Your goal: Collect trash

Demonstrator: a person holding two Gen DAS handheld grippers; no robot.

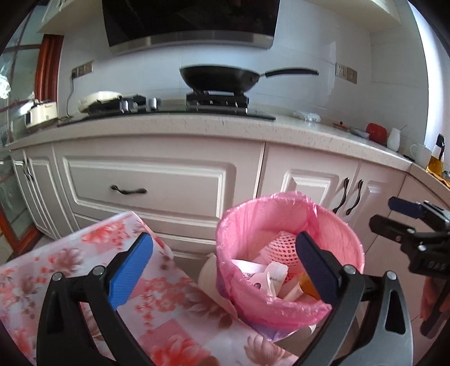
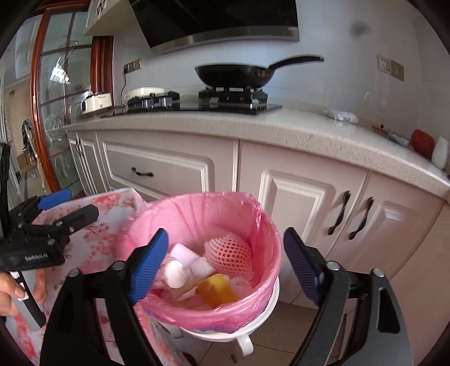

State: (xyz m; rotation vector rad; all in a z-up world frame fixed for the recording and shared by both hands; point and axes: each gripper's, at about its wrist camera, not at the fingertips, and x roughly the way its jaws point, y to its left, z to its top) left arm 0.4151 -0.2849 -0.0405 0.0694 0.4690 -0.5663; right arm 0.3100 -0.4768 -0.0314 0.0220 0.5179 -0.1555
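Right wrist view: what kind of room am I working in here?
A home kitchen, most likely. A black wok sits on a gas stove under a range hood, above white cabinets. The pink-lined trash bin stands in front.

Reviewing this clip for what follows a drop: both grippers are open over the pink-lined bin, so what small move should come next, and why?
Probably swing the left gripper back over the floral tablecloth to look for more trash. Both it and the right gripper stand open and empty, while the foam net and orange bottle already lie inside the pink-lined bin.
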